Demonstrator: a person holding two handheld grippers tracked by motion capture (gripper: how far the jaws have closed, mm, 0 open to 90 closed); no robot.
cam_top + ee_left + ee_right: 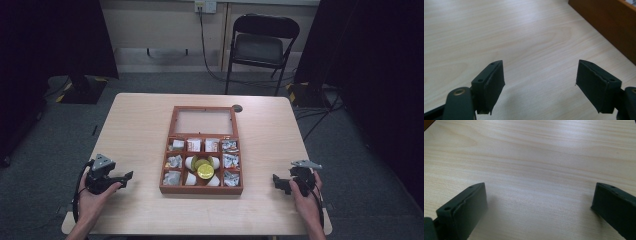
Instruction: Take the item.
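Presently, writing: none legible.
Box (201,188): reddish wood, nine compartments, table (140,125) centre, between the grippers.
Contents: crinkled packets, white cups, yellow lid (205,171).
Left gripper (540,82): jaws apart, empty.
Right gripper (539,205): jaws wide, empty.

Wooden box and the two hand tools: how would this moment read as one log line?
left gripper: open, empty | right gripper: open, empty | wooden box: lid open, untouched, between them | table

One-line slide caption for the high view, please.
Two hand-held grippers, left and right, rest open on a pale wooden table either side of a compartmented wooden box with its lid up.
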